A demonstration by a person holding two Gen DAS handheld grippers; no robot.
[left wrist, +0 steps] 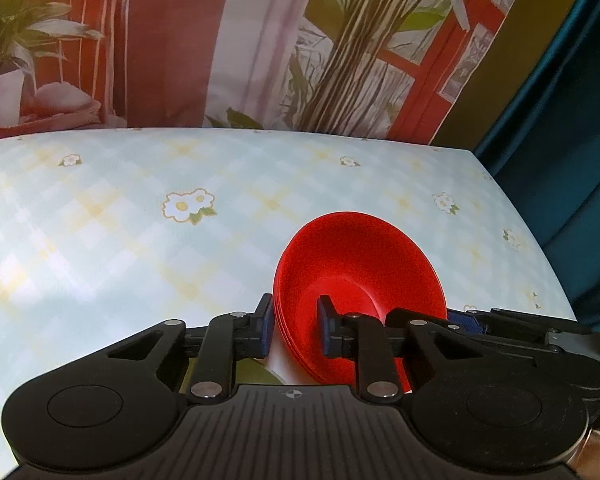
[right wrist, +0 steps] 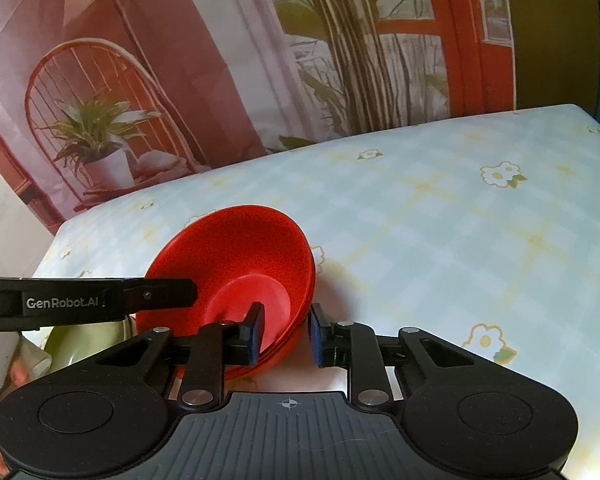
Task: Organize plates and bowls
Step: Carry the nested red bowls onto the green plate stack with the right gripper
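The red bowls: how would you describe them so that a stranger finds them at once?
Look at the table with the pale checked, flowered cloth. Near its front edge, a nested stack of red bowls is pinched on opposite rims by the left gripper and the right gripper. It is the only bright red item; a pale green dish lies beside it.

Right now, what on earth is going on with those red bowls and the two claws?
A person is holding a claw in each hand and gripping a nested stack of red bowls from both sides. The left claw pinches one side of the rim, the right claw the opposite side. The stack is tilted over the flowered tablecloth, with something pale green partly hidden beside it.
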